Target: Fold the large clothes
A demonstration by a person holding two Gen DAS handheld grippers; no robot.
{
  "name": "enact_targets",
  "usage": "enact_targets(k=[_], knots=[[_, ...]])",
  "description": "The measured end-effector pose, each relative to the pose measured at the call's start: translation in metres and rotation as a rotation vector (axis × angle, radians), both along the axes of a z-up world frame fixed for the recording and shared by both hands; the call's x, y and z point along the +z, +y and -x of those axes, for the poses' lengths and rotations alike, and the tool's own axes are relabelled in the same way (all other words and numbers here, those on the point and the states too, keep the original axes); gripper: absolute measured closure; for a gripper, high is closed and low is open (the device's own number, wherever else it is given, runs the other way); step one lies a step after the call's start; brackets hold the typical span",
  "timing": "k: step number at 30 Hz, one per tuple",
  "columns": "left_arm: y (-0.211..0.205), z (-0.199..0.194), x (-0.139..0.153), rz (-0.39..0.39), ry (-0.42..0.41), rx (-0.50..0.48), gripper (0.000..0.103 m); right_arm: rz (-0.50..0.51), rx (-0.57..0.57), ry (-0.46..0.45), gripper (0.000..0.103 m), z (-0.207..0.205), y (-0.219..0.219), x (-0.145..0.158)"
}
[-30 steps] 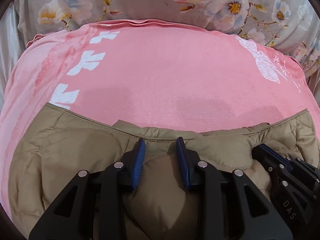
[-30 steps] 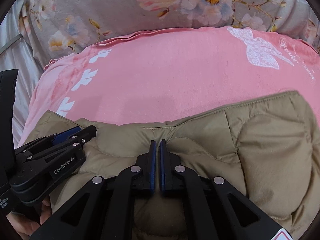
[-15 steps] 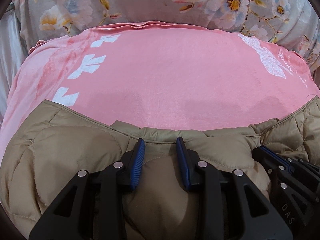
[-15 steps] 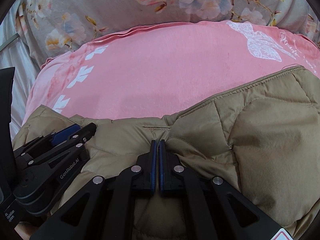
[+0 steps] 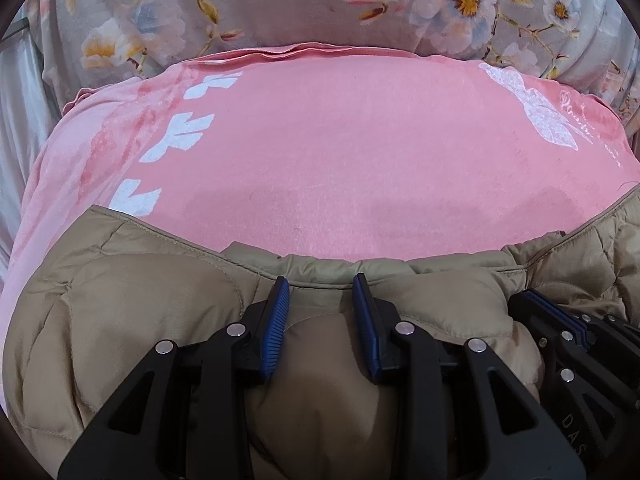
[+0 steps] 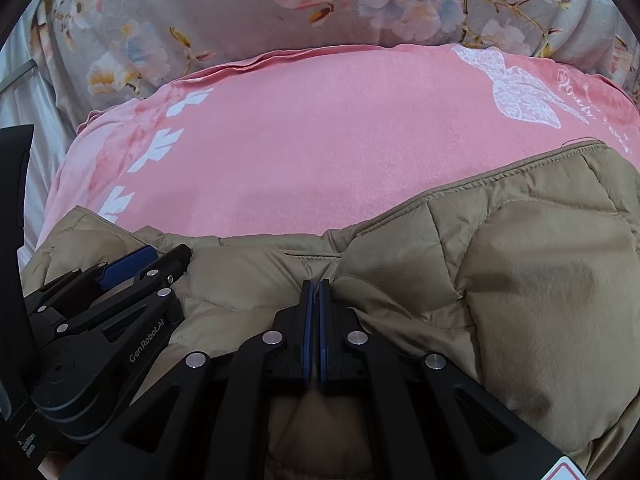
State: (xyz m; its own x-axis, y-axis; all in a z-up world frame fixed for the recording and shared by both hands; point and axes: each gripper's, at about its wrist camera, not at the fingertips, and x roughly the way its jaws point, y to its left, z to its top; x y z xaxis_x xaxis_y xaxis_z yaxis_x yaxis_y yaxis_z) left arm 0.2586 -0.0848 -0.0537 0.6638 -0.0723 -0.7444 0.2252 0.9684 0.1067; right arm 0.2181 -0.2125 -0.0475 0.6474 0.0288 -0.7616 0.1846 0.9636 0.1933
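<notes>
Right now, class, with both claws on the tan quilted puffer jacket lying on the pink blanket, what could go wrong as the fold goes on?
1. The left claw holds a thick puffy bunch of the tan quilted puffer jacket with its jaws partly apart; slick fabric may slip out.
2. The right claw pinches only a thin fold; it could pull free.
3. The claws sit close together; they may bump, or drag the pink blanket.

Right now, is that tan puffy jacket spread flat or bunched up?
Bunched up: the tan jacket lies in puffy folds on the pink blanket, one part doubled over.
</notes>
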Motion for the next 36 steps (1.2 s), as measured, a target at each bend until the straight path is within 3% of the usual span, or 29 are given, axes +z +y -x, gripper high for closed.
enact_targets(k=[6, 9, 11, 13, 16, 22, 28, 36], knots=[[-0.003, 0.0, -0.001, -0.011, -0.003, 0.005, 0.071, -0.012, 0.0, -0.006, 0.103, -0.001, -0.001, 0.0], [0.005, 0.004, 0.006, 0.041, 0.02, -0.018, 0.07, -0.065, -0.004, -0.031, 0.103, 0.007, -0.011, 0.005], [0.015, 0.017, 0.02, 0.076, 0.036, -0.042, 0.069, -0.032, -0.053, -0.081, 0.098, 0.03, -0.017, 0.022], [0.032, 0.041, 0.037, 0.112, 0.023, -0.036, 0.053, 0.047, -0.05, -0.166, 0.088, 0.066, -0.016, 0.049], [0.049, 0.076, 0.051, 0.148, 0.005, -0.033, 0.05, 0.121, -0.02, -0.192, 0.088, 0.101, -0.01, 0.062], [0.056, 0.112, 0.034, 0.158, 0.007, 0.017, 0.05, 0.047, -0.011, -0.133, 0.088, 0.121, 0.006, 0.033], [0.053, 0.124, 0.016, 0.121, -0.031, 0.011, 0.043, 0.125, -0.021, -0.148, 0.088, 0.128, 0.022, 0.009], [0.046, 0.125, 0.004, 0.079, -0.091, 0.028, 0.042, 0.143, -0.027, -0.104, 0.088, 0.121, 0.023, 0.002]])
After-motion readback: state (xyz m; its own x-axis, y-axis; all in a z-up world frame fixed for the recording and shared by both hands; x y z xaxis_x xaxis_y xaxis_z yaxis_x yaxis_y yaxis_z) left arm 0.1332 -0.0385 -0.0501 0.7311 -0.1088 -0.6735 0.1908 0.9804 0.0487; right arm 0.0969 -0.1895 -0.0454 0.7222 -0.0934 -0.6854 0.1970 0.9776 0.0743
